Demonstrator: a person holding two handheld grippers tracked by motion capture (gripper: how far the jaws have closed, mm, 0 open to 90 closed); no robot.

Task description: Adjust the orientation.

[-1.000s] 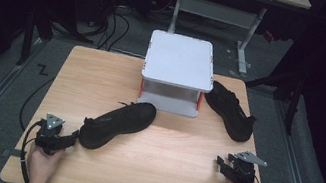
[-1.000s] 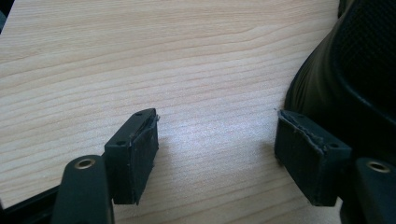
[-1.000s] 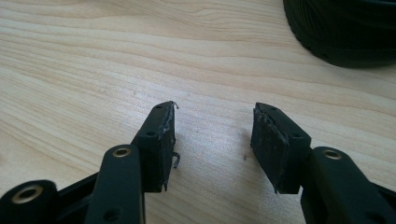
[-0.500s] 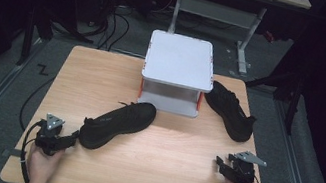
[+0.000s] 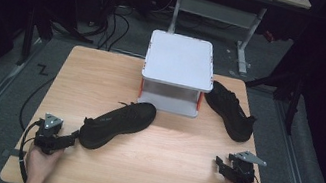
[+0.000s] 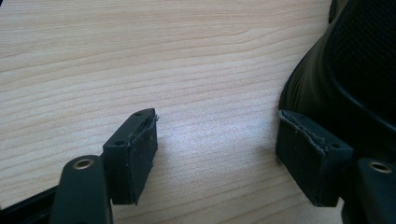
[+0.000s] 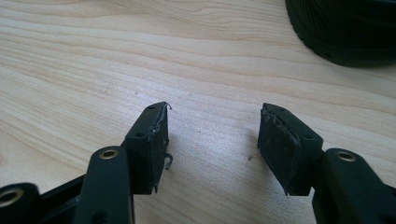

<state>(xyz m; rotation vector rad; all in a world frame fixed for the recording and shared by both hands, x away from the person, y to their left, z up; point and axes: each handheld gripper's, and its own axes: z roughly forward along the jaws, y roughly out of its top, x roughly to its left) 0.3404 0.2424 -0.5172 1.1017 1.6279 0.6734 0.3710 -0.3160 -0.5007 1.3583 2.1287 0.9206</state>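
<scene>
- tabletop (image 5: 103,76): pale wood grain, smooth, faint sheen
- shoe (image 6: 359,60): black mesh cloth, matt
- left tool (image 6: 217,156) pads (image 6: 303,161): worn, rough rubber

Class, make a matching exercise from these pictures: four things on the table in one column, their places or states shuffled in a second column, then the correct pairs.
Things:
1. left gripper
2. right gripper
3. white box
4. shoe by the box's right side

Places or states:
A. far middle of the table
B. open, beside the near shoe's heel
C. lying right of the box
D. open over bare wood

Pairs: 1-B, 2-D, 3-A, 4-C
</scene>
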